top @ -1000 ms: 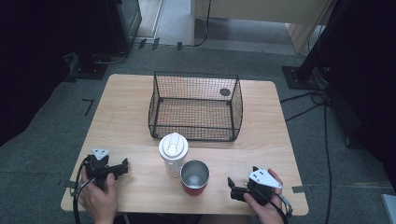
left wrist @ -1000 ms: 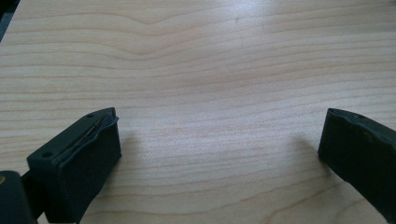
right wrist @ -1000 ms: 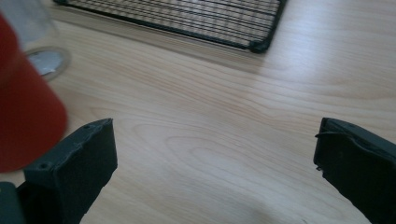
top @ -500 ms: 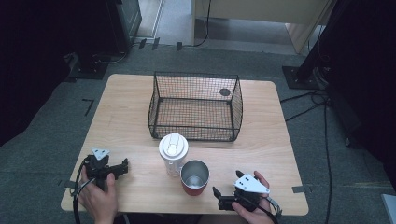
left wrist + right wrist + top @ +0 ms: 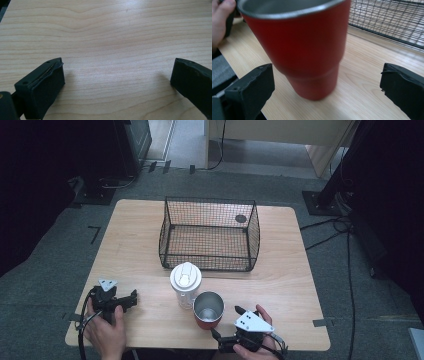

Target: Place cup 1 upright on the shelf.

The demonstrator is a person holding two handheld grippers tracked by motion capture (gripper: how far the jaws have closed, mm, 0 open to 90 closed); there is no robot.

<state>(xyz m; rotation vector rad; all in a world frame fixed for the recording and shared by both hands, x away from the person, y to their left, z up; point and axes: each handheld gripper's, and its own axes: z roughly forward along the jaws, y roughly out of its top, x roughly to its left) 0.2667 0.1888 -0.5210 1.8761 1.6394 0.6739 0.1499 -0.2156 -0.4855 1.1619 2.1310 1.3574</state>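
Red tumbler (image 5: 208,310) upright, steel interior empty; right gripper (image 5: 227,326) jaws spread, not touching. Left gripper (image 5: 131,298) spread over bare table (image 5: 112,37). Wire basket (image 5: 209,234) empty.

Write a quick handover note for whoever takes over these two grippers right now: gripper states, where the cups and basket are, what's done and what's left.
Right hand-held gripper: open, low at the table's near edge, jaws either side of the red cup but not closed on it.
Left hand-held gripper: open over bare table at the near left, holding nothing.
Red cup stands upright and open-topped, beside the white-lidded cup, both just in front of the wire basket.
Done: nothing gripped or lifted.
Left: probably close on the red cup and move it; the basket looks the likely destination.
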